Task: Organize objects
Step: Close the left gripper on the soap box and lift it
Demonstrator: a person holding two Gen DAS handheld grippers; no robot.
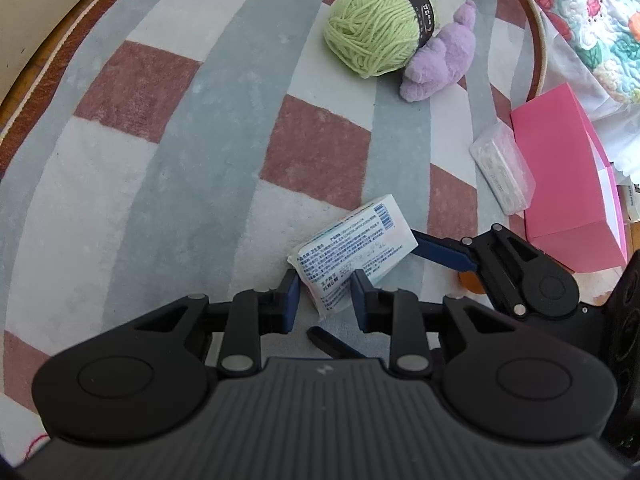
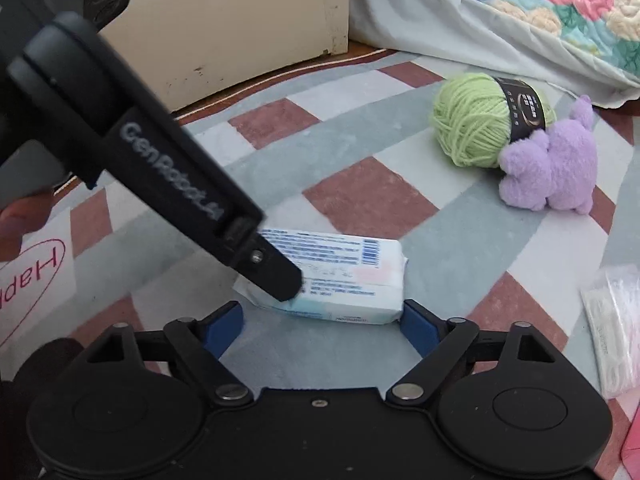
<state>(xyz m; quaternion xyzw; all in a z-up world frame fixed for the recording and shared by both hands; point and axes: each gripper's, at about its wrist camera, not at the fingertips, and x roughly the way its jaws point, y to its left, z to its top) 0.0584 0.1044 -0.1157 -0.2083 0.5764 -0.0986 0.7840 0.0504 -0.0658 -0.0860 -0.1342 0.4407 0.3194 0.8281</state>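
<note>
Fingers, left gripper (image 1: 325, 300): drawn in tight on one corner of the tissue pack (image 1: 352, 252), blue pads pinching its near end.
Fingers, right gripper (image 2: 322, 322): spread wide around the same pack's long side; one pad seems to touch the pack's end, the other stands clear, so nothing is gripped.
Tissue pack: lying on the checked rug (image 1: 168, 152), printed side up, between the two grippers.
Nearby: green yarn ball (image 1: 372, 28) and purple plush toy (image 1: 440, 60) touching each other, further out on the rug.
Off to the side: clear plastic box (image 1: 502, 168) lying against an open pink box (image 1: 560, 176), likely the container.
Progress: early, by my reading; the pink box's inside is not visible, and yarn, plush, clear box and pack all lie loose.
Left to do: lift the pack, place it, then the rest.
</note>
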